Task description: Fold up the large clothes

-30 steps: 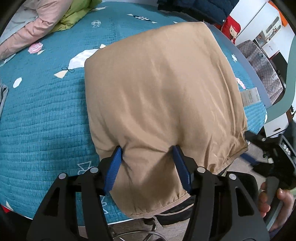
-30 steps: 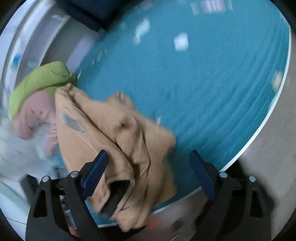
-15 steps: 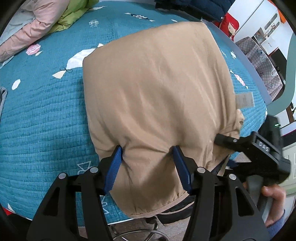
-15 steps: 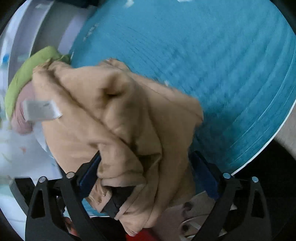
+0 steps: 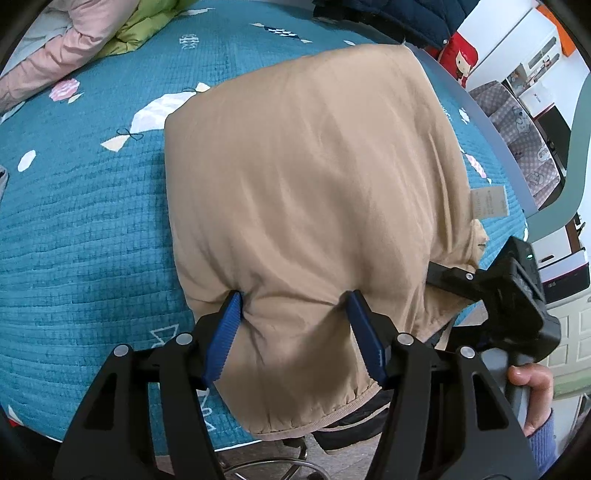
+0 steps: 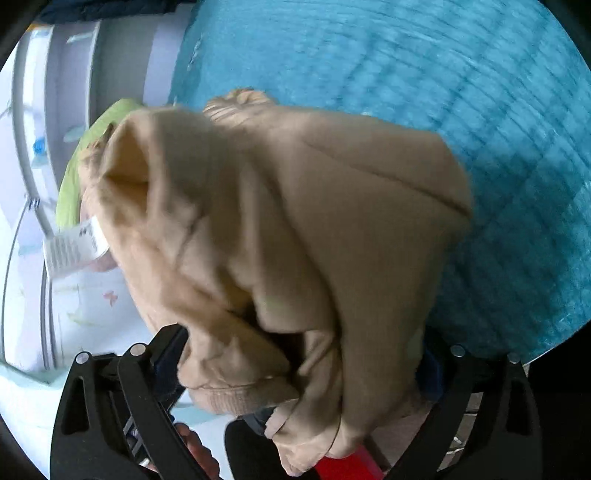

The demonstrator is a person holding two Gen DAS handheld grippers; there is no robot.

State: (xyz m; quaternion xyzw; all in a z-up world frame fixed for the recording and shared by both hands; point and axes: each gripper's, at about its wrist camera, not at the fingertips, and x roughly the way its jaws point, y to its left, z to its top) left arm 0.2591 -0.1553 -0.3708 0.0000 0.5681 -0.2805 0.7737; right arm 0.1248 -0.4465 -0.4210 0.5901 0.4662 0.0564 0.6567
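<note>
A tan garment (image 5: 314, 184) lies folded on the teal quilted bed cover (image 5: 92, 240), its near end hanging over the bed's edge. My left gripper (image 5: 291, 299) pinches a fold of that near end between its blue pads; its jaws are opening slightly and the cloth is still bunched between them. In the left wrist view one black finger (image 5: 443, 271) of the right gripper reaches into the garment's right corner below the white care label (image 5: 487, 201). My right gripper (image 6: 301, 343) is closing on that bunched corner (image 6: 295, 221), which fills the gap and spills over both fingers.
Pink (image 5: 55, 55) and green (image 5: 147, 22) clothes lie at the bed's far left and a navy jacket (image 5: 388, 14) at the far edge. A red doll (image 5: 458, 55) and a checked chair cushion (image 5: 517, 129) stand beyond the right side. A hand (image 5: 532, 387) holds the right tool.
The right gripper came in from the right and down onto the garment's right corner, and the cloth now fills its jaws, which have narrowed. The left gripper and its fold stayed put.
</note>
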